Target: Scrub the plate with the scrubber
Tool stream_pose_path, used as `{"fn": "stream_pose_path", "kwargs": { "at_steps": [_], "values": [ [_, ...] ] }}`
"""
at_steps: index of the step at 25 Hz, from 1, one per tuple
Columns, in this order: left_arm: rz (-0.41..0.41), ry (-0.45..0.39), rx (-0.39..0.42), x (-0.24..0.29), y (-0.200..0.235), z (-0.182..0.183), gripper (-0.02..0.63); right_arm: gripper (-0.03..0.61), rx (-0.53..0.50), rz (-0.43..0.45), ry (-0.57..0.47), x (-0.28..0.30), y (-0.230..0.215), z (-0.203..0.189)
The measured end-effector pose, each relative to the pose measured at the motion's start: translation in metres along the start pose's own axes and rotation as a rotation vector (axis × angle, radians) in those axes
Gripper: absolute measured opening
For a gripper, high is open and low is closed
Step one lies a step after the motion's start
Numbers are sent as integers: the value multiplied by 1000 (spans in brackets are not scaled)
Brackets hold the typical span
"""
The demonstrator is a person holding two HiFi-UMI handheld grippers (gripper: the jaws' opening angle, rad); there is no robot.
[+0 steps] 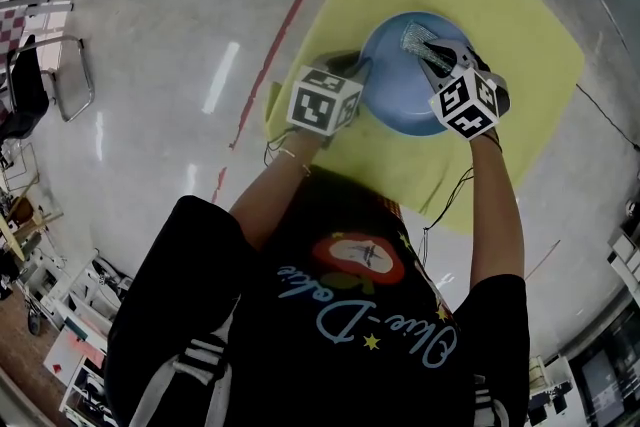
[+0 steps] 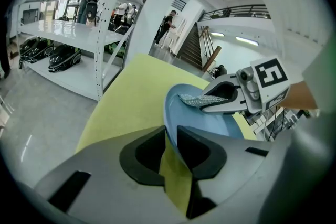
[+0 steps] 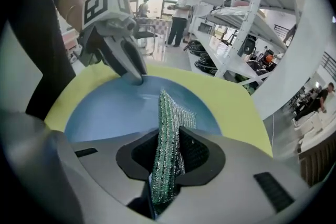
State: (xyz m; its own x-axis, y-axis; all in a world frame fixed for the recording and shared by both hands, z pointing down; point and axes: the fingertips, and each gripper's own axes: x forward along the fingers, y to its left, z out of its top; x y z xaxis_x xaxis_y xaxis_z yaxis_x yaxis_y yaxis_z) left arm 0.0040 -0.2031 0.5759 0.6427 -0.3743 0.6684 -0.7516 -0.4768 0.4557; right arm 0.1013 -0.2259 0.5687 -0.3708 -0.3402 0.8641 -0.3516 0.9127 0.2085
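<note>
On the counter [image 1: 520, 45] middle, left claw [image 2: 171, 136] pinches the plate [image 3: 115, 107] rim & right claw [image 3: 170, 157] pinches the scrubber [image 3: 168, 123] over it, so scrubbing's prob underway, not finished imo.

Light-blue round plate [image 1: 395, 100] lay on yellow mat [image 1: 520, 40], its near-left rim pinched between the left gripper [image 2: 171, 140] jaws. Green-silver mesh scrubber [image 1: 418, 40], flattened and edge-up, was clamped in the right gripper [image 3: 167, 157], free end over the plate's far side; contact unclear.
</note>
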Motion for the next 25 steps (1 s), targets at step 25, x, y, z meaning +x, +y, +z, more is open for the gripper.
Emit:
{"fn": "stream_pose_path", "kwargs": {
  "at_steps": [25],
  "values": [
    [82,3,63,2,1,-3,64,72,88,216,21,-9,97,-6]
  ]
}}
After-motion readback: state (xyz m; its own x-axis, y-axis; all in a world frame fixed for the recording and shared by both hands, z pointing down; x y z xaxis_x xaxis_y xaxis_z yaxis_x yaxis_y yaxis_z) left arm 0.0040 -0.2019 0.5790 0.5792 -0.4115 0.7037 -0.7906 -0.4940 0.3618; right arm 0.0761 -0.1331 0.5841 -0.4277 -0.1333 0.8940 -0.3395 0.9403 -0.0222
